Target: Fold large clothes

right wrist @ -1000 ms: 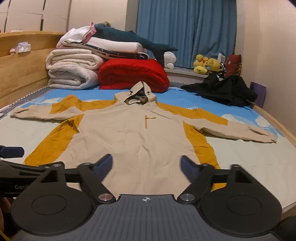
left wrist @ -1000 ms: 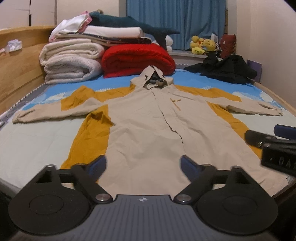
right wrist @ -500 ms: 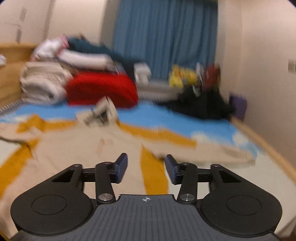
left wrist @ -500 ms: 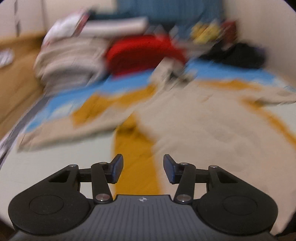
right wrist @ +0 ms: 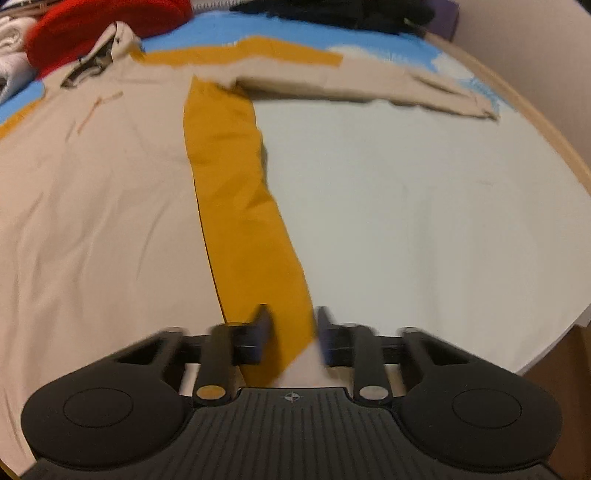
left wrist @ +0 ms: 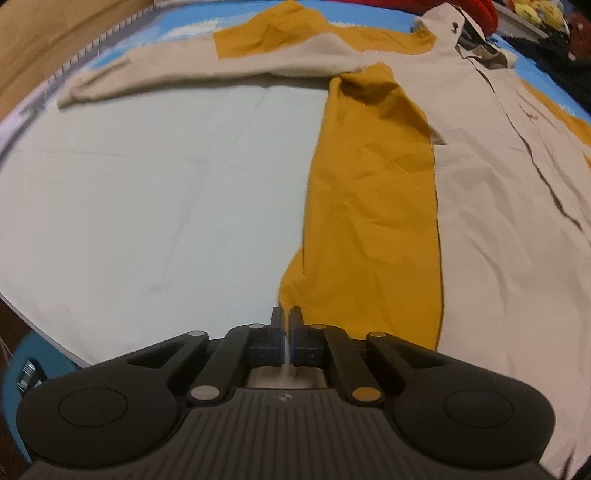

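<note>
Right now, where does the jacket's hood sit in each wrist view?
Left wrist: hood at the top right, near the frame edge.
Right wrist: hood at the top left.
Shared landmark: the red blanket just behind the hood, also at the left view's top right.

Two wrist cams, both tilted steeply down at the bed

Left cam sat close over the jacket (left wrist: pixel 480 206)'s left hem corner, right cam over its right one; both caught the beige front and hood.
</note>
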### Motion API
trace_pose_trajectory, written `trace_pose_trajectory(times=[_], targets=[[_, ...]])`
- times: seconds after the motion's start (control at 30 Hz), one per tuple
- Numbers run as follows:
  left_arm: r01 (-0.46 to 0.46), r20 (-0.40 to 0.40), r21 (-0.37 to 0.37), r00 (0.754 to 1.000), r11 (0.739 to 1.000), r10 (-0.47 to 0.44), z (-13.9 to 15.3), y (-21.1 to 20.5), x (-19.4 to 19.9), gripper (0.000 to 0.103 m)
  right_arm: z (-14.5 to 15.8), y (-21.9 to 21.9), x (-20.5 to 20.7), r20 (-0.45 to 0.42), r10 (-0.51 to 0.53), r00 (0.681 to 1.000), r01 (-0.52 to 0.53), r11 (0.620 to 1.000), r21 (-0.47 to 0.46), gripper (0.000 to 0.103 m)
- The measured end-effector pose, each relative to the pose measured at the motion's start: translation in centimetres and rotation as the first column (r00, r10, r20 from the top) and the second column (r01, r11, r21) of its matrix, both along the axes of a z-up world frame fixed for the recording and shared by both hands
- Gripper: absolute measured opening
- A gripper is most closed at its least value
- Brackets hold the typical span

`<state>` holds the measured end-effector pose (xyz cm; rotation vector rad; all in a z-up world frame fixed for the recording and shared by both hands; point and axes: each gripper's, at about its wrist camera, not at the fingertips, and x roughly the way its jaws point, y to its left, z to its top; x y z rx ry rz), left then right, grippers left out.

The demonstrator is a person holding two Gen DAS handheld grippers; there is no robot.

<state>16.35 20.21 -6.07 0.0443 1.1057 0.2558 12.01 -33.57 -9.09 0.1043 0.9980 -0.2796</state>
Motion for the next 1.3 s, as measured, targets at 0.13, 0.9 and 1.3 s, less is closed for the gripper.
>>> trace_pose_trajectory(times=[0.13,0.9,1.3], targets=[[-0.025,0.019,0.042,1.000,0.999,0.024,0.5,-0.2,-1.4,0.000,0.8,0.5,-1.0,0.004,0.023,1.000,-0.023,1.000,-0.010,0.002],[0.213,-0.023,-0.054,0.976,0.976,-0.214,-0.4,-5.8,-2.7,0.057,0.4,2.9,-1.0,-0.061,0.132,0.989,-0.140,0.978,-0.152,0.010],[0.310,0.457,0.171,0.816,0.935,-0.354,8.2,-8.2,-7.9,0.085,9.4,6.1,-4.1,0.433,0.134,0.891,-0.061,0.982,-0.179,0.045]])
